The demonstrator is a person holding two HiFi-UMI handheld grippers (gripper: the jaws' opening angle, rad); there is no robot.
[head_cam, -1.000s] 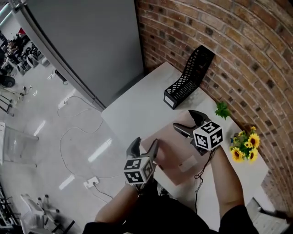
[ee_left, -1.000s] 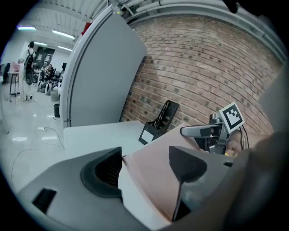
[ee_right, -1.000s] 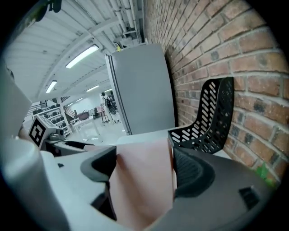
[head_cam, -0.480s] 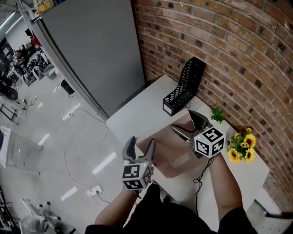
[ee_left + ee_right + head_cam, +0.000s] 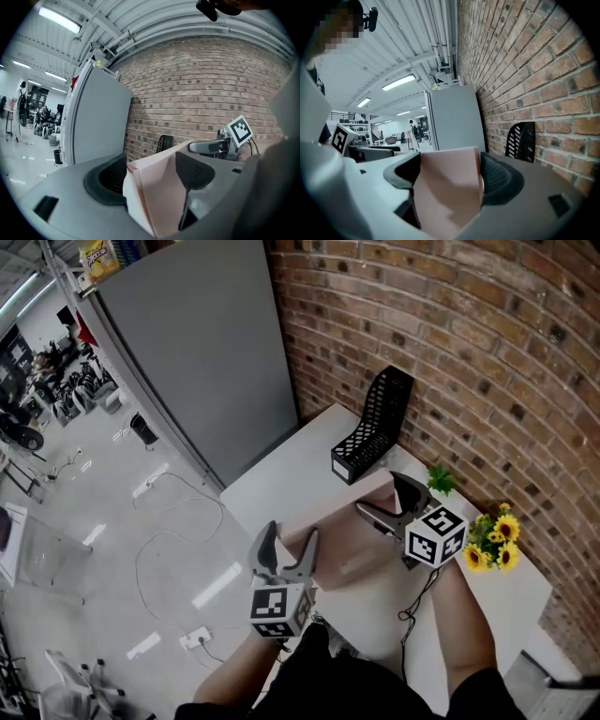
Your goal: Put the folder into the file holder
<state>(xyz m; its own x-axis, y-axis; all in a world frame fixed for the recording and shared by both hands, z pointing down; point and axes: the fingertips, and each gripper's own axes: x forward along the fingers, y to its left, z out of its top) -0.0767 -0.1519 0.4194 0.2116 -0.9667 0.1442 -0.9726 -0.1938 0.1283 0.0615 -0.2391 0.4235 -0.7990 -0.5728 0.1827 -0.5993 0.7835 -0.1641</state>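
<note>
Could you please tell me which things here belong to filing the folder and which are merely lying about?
Belonging to the job:
pink paper folder, held in the left gripper and the right gripper
black mesh file holder on the white table

Just lying about:
bunch of yellow sunflowers
small green leafy sprig

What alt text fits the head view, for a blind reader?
The left gripper and right gripper each clamp a pink folder in their jaws over a white table. A black mesh file holder stands beyond, against a brick wall, with sunflowers at right.
</note>
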